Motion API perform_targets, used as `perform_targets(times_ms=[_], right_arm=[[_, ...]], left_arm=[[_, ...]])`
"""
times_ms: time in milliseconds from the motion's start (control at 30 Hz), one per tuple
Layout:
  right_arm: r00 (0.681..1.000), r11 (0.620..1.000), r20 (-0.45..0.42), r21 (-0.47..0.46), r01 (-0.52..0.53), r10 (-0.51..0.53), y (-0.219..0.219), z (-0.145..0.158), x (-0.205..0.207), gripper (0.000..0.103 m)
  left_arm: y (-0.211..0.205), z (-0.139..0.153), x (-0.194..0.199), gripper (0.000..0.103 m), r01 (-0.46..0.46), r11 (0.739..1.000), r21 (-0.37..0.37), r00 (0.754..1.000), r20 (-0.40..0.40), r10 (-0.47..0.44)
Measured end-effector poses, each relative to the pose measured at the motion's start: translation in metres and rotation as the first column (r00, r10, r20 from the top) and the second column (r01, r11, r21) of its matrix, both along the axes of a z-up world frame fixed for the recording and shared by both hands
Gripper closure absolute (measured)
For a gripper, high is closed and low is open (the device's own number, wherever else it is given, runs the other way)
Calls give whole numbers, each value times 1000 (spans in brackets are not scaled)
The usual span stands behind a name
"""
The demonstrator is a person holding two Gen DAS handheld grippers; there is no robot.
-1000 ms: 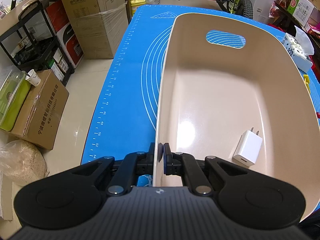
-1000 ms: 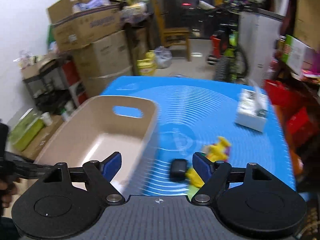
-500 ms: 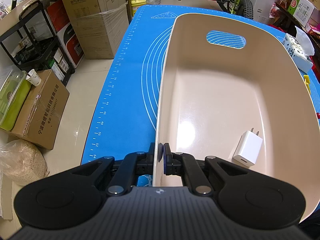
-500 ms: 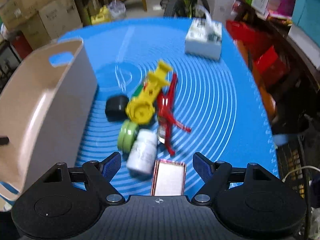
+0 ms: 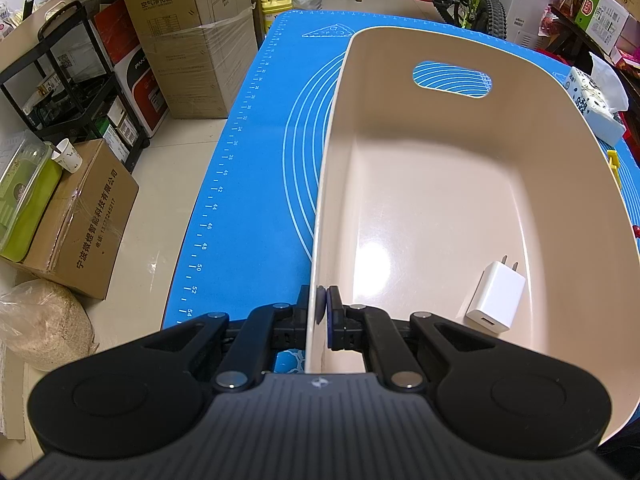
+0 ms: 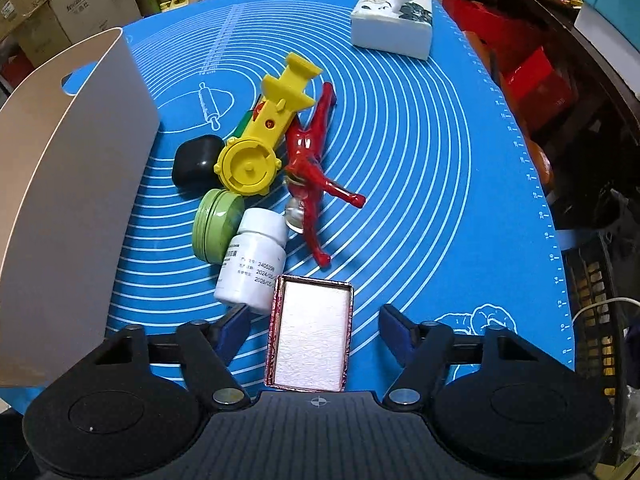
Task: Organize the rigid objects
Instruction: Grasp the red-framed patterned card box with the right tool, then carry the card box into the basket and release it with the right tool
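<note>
1. Beige bin [image 5: 440,208]: smooth plastic, glossy inside, with a light glare on its floor.
2. Blue mat [image 6: 400,128]: matt, rubbery-looking, with printed white lines.
3. White charger [image 5: 496,298]: smooth plastic, slight sheen.
4. Red figure [image 6: 308,160]: very glossy, glazed look.
5. Yellow toy [image 6: 272,128]: matt plastic.
6. Green tin [image 6: 214,230]: looks like painted metal, satin.
7. White bottle [image 6: 254,262]: plastic, paper label.
8. Black case [image 6: 196,162]: smooth, semi-gloss.

Right tool [image 6: 313,322] jaws closing around shallow red-rimmed tray [image 6: 310,334], pads not touching; white bottle [image 6: 253,264] beside
</note>
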State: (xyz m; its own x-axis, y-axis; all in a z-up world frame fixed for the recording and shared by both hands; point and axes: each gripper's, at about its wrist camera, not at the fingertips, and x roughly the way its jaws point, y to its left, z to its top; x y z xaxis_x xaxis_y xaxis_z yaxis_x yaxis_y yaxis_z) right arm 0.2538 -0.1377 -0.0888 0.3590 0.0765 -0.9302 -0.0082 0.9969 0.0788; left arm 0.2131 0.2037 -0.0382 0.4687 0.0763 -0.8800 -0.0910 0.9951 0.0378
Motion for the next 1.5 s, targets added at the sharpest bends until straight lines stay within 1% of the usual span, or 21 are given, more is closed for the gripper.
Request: perform_targets(times_ms=[33,67,100,133,233,367,467,567,700,833,933,1000,1100,1267,1367,1500], right_arm=[[1000,1000,-5,4,-2,2,0,-1,0,39],[1000,1000,-10,7,-6,6,0,-1,0,53],[1000,1000,-18,10,-11,11,1,-1,0,58],[1000,1000,-18,6,-12,12,1,-1,0,59],[1000,1000,-5,-1,-9,9,1,0,-1,59],[1000,1000,31,-24,5,-4,0,11,-1,59],[997,998,60,-34,44,-42,-4,22,2,59],[986,996,144,-38,85,-78,-6,42,2,59],[959,994,267,-17,107,-99,0,66,0,59],[922,993,369,53,101,-114,11,85,2,59],[890,993,444,93,66,-101,27,100,3,59],[881,990,464,135,33,-93,37,108,7,59],[875,985,480,170,-25,-60,55,116,10,59],[867,976,497,174,-135,31,94,123,17,59],[868,969,489,161,-185,85,114,118,18,59],[879,960,447,130,-246,165,144,105,20,59]], left_arm=[[0,0,0,95,0,1000,0,1000,0,0],[0,0,0,95,0,1000,0,1000,0,0],[0,0,0,95,0,1000,1,1000,0,0],[0,0,0,95,0,1000,1,1000,0,0],[0,0,0,95,0,1000,0,1000,0,0],[0,0,0,95,0,1000,4,1000,0,0],[-1,1,0,94,-1,1000,6,1000,0,1],[-1,1,0,94,1,1000,8,1000,0,-1],[-2,1,0,94,2,1000,11,1000,0,-2],[-3,1,0,94,2,1000,15,1000,-1,-1],[-5,1,1,94,3,1000,23,1000,-1,-3],[-5,1,1,94,1,1000,23,1000,-2,-1],[-4,1,1,94,0,1000,20,1000,-3,1],[-5,1,1,94,1,1000,24,1000,-4,-1],[-5,1,1,94,-1,1000,22,1000,-4,1],[-5,1,1,94,0,1000,21,1000,-3,0]])
